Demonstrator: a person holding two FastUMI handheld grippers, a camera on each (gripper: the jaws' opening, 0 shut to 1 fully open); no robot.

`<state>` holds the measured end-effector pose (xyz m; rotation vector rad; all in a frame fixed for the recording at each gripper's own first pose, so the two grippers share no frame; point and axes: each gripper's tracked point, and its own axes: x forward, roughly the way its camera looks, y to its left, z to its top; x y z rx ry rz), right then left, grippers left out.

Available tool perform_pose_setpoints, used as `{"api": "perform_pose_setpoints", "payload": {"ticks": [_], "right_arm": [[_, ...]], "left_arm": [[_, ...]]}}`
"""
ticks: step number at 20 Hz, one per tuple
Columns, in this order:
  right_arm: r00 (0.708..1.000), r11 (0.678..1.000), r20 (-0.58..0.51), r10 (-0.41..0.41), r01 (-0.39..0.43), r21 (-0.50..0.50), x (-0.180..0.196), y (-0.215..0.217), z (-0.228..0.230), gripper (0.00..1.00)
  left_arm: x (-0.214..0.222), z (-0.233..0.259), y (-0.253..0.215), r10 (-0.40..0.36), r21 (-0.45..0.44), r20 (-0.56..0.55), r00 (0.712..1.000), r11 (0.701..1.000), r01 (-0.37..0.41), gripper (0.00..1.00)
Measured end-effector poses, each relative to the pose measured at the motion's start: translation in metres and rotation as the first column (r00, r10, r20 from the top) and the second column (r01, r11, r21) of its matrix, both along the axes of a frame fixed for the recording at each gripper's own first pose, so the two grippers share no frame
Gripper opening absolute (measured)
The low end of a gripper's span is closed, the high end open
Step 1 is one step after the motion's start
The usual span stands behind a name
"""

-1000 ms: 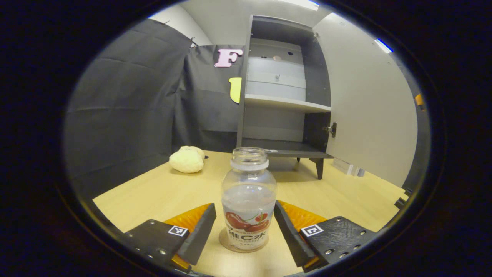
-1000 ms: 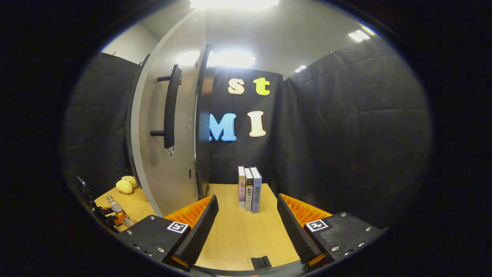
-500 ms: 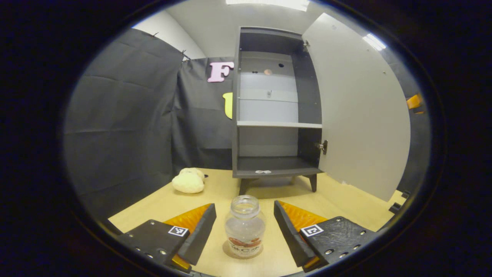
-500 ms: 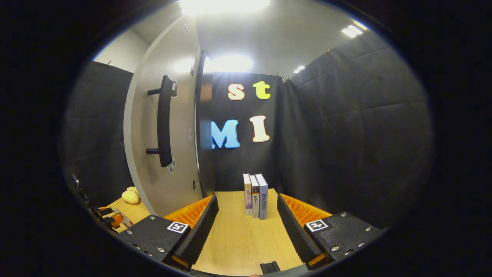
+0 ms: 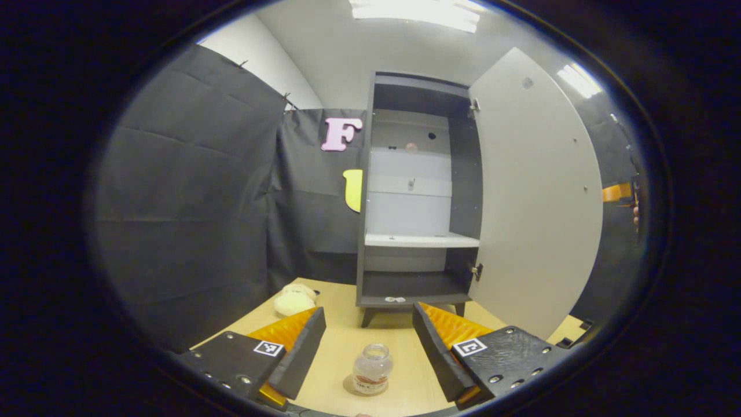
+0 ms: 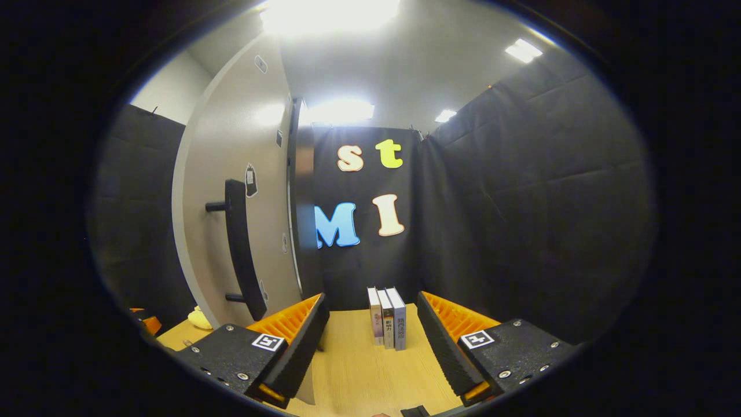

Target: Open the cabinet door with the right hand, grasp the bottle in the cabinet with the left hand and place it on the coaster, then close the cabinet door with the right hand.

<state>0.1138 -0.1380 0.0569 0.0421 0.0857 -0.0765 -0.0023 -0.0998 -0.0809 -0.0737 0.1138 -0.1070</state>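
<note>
A: Left gripper (image 5: 368, 341) first. State?

B: Fingers spread, holding nothing. The bottle (image 5: 373, 376) stands on the coaster (image 5: 351, 386) on the bench (image 5: 341, 324), near the camera, between the fingers in the picture but touching neither.

A: Bottle attitude?

B: Upright, long axis vertical, uncapped mouth pointing up, label facing the near side.

A: Right gripper (image 6: 373, 341)?

B: Fingers also spread, empty. The door handle (image 6: 240, 249) is off to its left, apart from the fingers; books (image 6: 388, 317) stand on the bench at the far wall.

A: Progress?

B: Cabinet door (image 5: 535, 197) swung wide to the right, cabinet (image 5: 418, 191) shelves bare. I judge opening, grasping and placing done. Left: right gripper to the handle, then close the door.
</note>
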Motion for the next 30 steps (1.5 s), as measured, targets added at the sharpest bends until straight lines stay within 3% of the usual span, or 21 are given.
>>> {"api": "perform_pose_setpoints", "payload": {"ticks": [6, 8, 12, 23, 30], "right_arm": [[0.995, 0.993, 0.030, -0.098, 0.100, -0.068, -0.002, 0.021, 0.022, 0.94], [0.996, 0.993, 0.031, -0.088, 0.090, -0.074, -0.002, 0.042, 0.022, 0.95], [0.988, 0.982, 0.042, -0.147, 0.151, -0.116, -0.008, 0.050, 0.024, 0.88], [0.998, 0.995, 0.039, -0.055, 0.058, -0.081, 0.001, 0.132, 0.022, 0.90], [0.998, 0.996, 0.037, 0.047, -0.044, -0.076, -0.004, 0.203, 0.020, 0.90]], "left_arm": [[0.011, 0.045, 0.077, 0.082, 0.002, 0.058, 0.995, 0.997, -0.082, 0.90], [0.015, 0.041, 0.101, 0.099, 0.017, 0.054, 0.994, 0.995, -0.100, 0.90], [0.024, 0.027, 0.136, 0.101, 0.006, 0.035, 0.994, 0.995, -0.101, 0.87], [0.039, 0.006, 0.197, 0.076, -0.022, 0.015, 0.997, 0.997, -0.076, 0.90], [0.020, 0.006, 0.251, 0.128, -0.019, 0.021, 0.992, 0.992, -0.128, 0.90]]}}
